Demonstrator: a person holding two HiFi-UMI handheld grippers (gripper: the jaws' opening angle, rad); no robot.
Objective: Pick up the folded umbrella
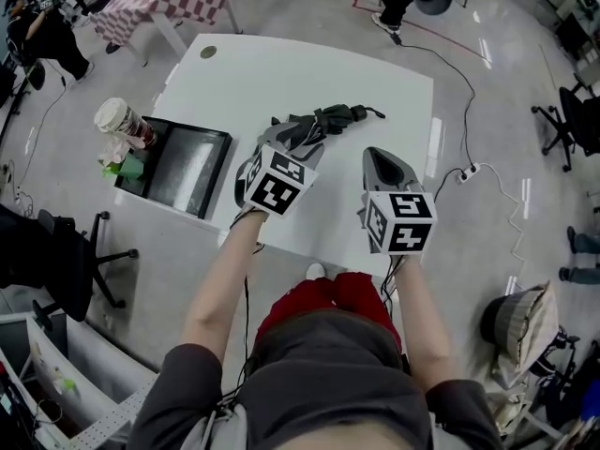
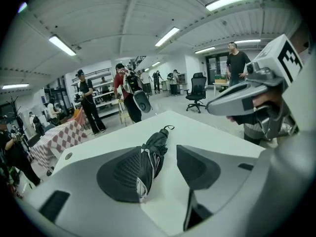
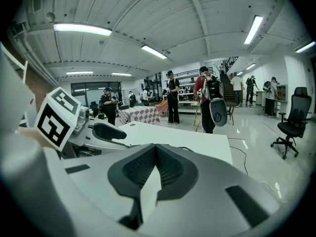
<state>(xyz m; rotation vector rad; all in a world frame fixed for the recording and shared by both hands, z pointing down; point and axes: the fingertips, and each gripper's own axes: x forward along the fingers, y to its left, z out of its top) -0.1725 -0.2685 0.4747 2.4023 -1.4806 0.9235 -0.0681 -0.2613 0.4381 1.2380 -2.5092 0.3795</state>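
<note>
Bright, even light from ceiling strip lights [image 3: 81, 29]; soft shadows, sharp focus, fisheye bending and dark corners in both gripper views.

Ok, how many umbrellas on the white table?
1: the dark grey folded fabric umbrella lies on the white table, near end between the open jaws of the left hand-held gripper. No others.

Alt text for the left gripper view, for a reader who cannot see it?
The left gripper is open over a white table, with the folded black umbrella lying between its jaws, nearer the left one. The right gripper hovers at upper right; people stand behind.
</note>
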